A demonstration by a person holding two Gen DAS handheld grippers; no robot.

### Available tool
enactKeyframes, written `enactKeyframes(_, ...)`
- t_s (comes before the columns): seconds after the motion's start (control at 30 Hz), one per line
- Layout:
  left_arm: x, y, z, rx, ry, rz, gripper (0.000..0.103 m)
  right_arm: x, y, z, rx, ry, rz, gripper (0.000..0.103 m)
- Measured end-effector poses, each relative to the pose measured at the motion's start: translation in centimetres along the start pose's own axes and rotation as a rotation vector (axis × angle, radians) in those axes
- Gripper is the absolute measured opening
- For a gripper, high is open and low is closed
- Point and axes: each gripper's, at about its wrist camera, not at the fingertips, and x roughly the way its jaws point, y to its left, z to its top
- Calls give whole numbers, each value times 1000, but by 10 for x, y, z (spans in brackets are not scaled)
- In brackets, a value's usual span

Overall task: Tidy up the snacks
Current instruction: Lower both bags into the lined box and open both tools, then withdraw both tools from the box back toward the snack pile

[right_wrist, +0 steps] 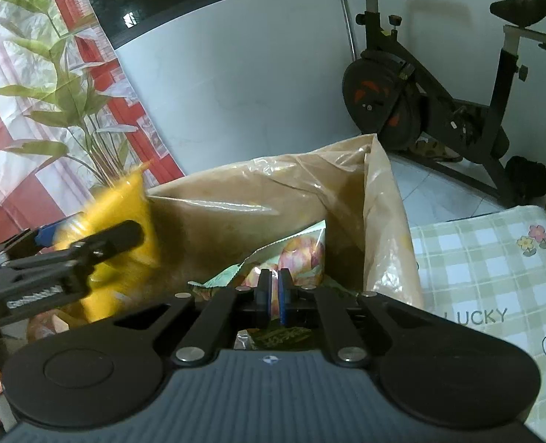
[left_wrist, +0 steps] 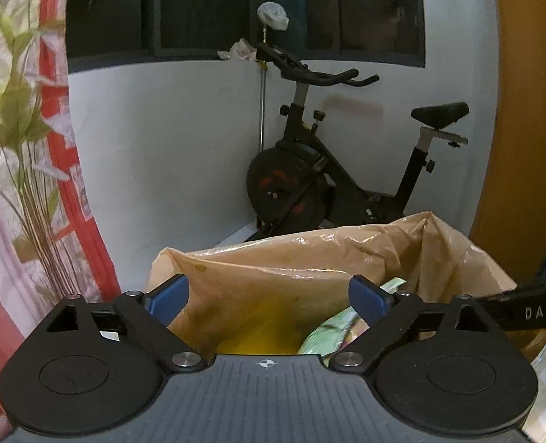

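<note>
1. The snacks are being sorted at the crinkled tan plastic bag [right_wrist: 273, 192], which stands open on the tabletop with the green checked cloth [right_wrist: 494, 258].
2. The left tongs [left_wrist: 269, 295] are spread apart over the bag mouth, with a blurred yellow snack packet [right_wrist: 125, 221] just beside them.
3. The right tongs [right_wrist: 274, 291] are pressed together, seemingly empty, above a pale green fruit-print packet [right_wrist: 302, 254] inside the bag.
4. Next, I judge, the right tongs must open and close on that packet's edge.

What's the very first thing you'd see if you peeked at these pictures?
A big crinkly tan plastic bag stands open in the middle, with a pale green snack packet inside. A blurry yellow packet sits at its left edge by the left gripper. Behind, a black exercise bike stands in the corner.
</note>
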Motion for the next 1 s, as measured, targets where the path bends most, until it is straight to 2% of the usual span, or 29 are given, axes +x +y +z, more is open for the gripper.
enactKeyframes(0.1, -4, 10, -1, -56, -1, -23, 95, -2, -1, -2, 4, 0, 6, 6)
enactKeyframes(0.4, -26, 22, -12, -90, 2, 16, 95, -6, 2, -7, -20, -10, 6, 8)
enactKeyframes(0.67, -55, 28, -19, -118, 9, 38, 95, -20, 18, -17, -173, -53, -39, 23)
enactKeyframes(0.73, -63, 29, -22, -119, 7, 42, 95, -22, 20, -22, -200, -61, -49, 29)
enactKeyframes(0.87, -78, 29, -27, -118, 1, 37, 95, -29, 21, -32, -241, -78, -50, 51)
enactKeyframes(0.93, -87, 28, -31, -112, -5, 35, 95, -33, 22, -38, -256, -92, -50, 56)
enactKeyframes(1.0, -95, 29, -36, -109, -10, 42, 95, -38, 22, -43, -268, -105, -46, 71)
